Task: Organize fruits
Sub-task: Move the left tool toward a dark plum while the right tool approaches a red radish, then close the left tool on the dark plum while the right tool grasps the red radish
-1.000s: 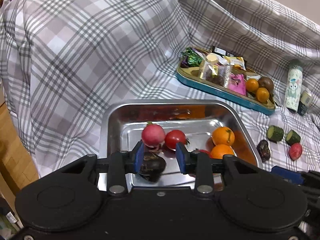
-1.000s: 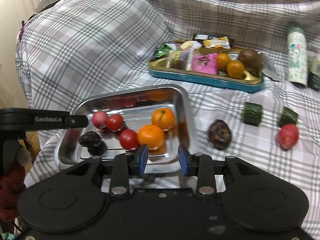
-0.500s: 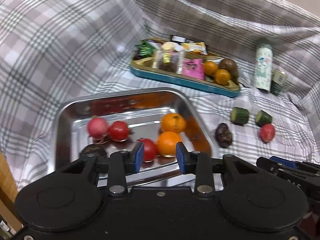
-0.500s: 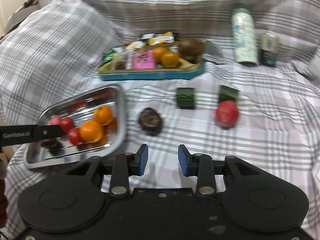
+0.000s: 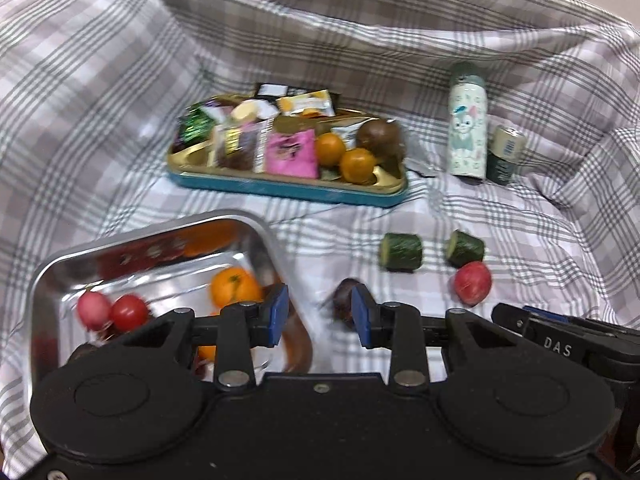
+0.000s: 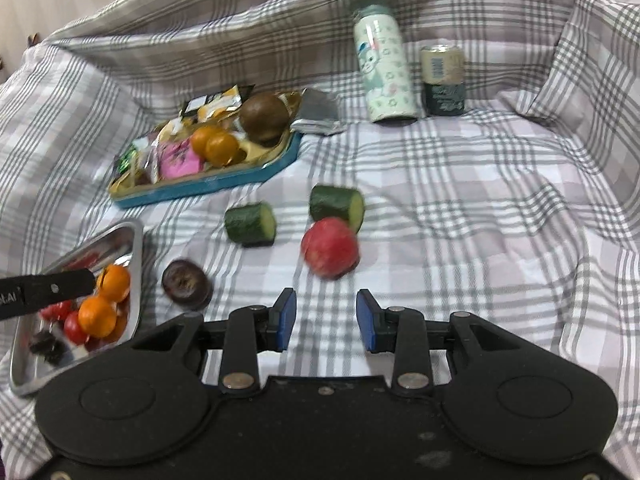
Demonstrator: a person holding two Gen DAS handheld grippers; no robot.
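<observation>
Soft, even indoor light, mild motion blur throughout, fisheye bending at the edges.

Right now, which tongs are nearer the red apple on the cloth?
Right. The right tongs point straight at the red apple, which lies just ahead of their tips. The left tongs sit over by the steel tray, facing the dark fruit, with the apple off to their right.

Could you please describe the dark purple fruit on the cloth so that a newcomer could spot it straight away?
Start at the steel tray holding the oranges at the left of the checked cloth. Just off the tray's right rim, alone on the cloth, lies the dark purple fruit. Its neighbours are two green cucumber pieces and a red apple; it alone is nearly black and wrinkled.
</observation>
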